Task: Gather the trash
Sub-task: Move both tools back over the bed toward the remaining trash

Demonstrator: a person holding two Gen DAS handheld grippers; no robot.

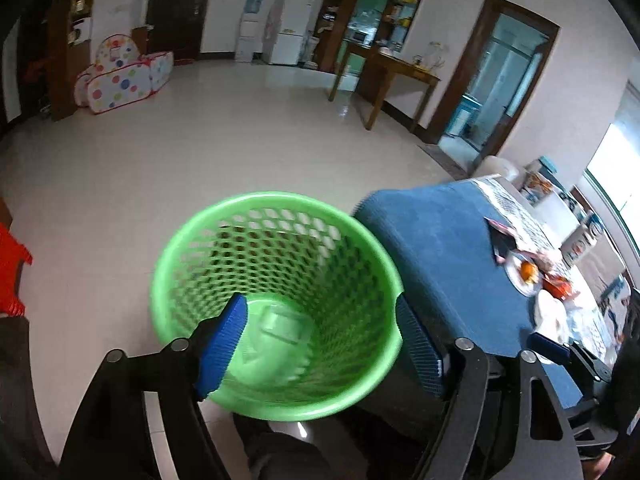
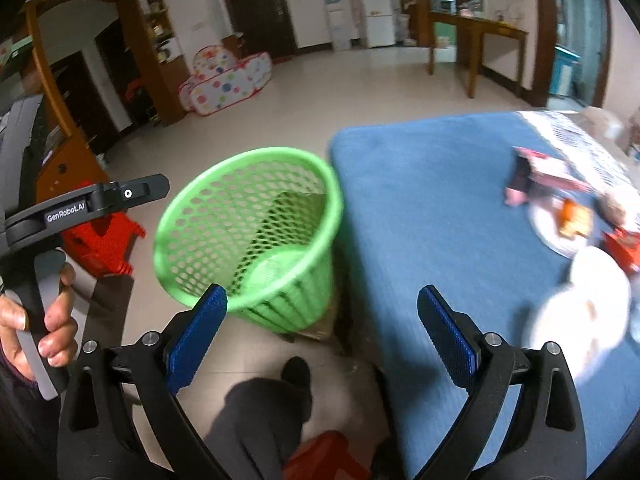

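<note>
A green mesh waste basket (image 1: pixel 276 300) stands on the floor beside the blue-covered table (image 1: pixel 448 264); it also shows in the right wrist view (image 2: pixel 256 236), blurred. My left gripper (image 1: pixel 320 344) is open and empty, just above the basket's mouth. My right gripper (image 2: pixel 324 332) is open and empty, above the table's near corner and the floor. On the table's far right lie a pink wrapper (image 2: pixel 540 172), a plate with orange peel (image 2: pixel 568 220), a red wrapper (image 2: pixel 624 244) and white paper (image 2: pixel 584 304). The basket looks empty.
A red plastic stool (image 2: pixel 104 240) stands left of the basket, and another (image 2: pixel 320 456) is by my legs. A wooden table (image 1: pixel 392 76), a fridge (image 1: pixel 292 28) and a spotted play tent (image 1: pixel 120 76) stand across the tiled floor.
</note>
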